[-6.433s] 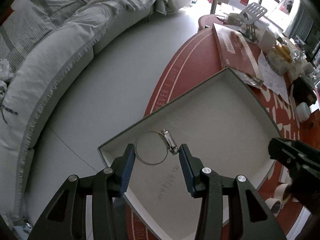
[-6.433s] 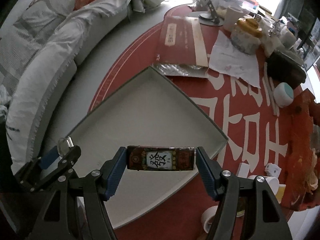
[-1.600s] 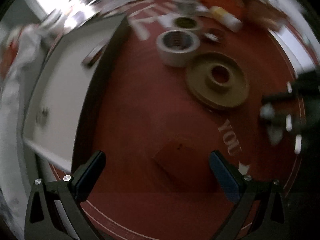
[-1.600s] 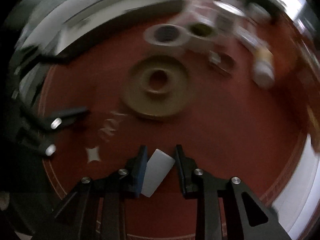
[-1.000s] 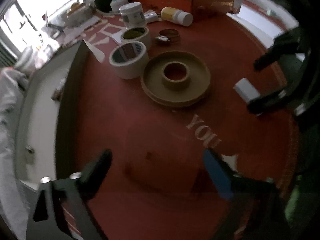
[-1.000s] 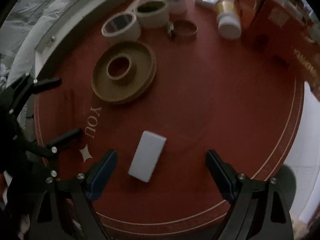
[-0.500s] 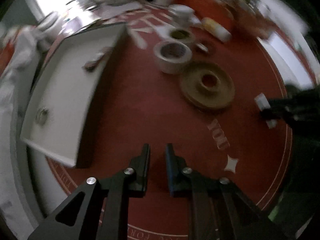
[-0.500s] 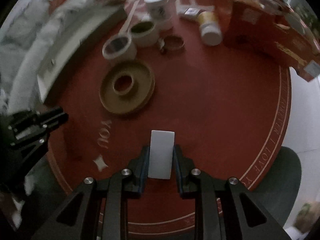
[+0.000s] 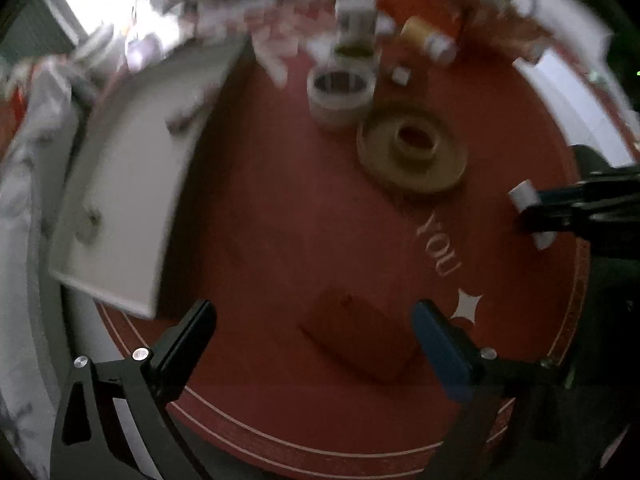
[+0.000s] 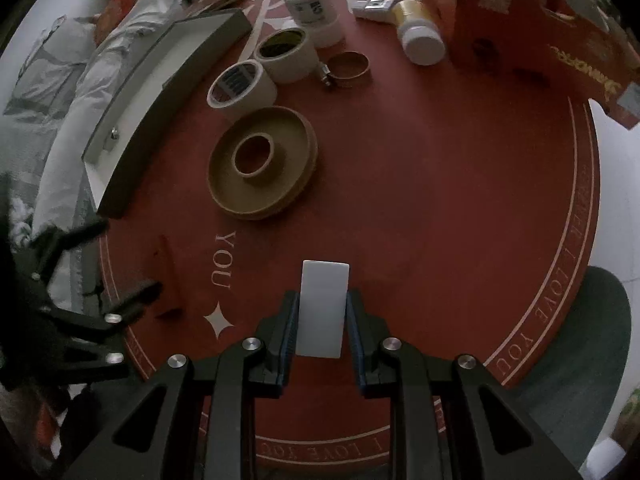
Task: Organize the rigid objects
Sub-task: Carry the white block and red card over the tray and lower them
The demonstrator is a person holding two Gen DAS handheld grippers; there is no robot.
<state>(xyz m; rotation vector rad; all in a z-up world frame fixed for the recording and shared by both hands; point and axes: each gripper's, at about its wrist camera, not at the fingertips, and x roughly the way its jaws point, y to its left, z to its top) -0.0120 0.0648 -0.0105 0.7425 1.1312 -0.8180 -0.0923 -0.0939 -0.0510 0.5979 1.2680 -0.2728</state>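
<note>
Grey-walled tray (image 10: 132,132) lies at the frame's left; the left gripper (image 9: 314,326) is spread wide over a red block (image 9: 356,340), lower centre. The right gripper (image 10: 321,320) pinches a white block (image 10: 323,312), bottom centre.

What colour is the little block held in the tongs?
Plain white block, clearest in the right wrist view.
</note>
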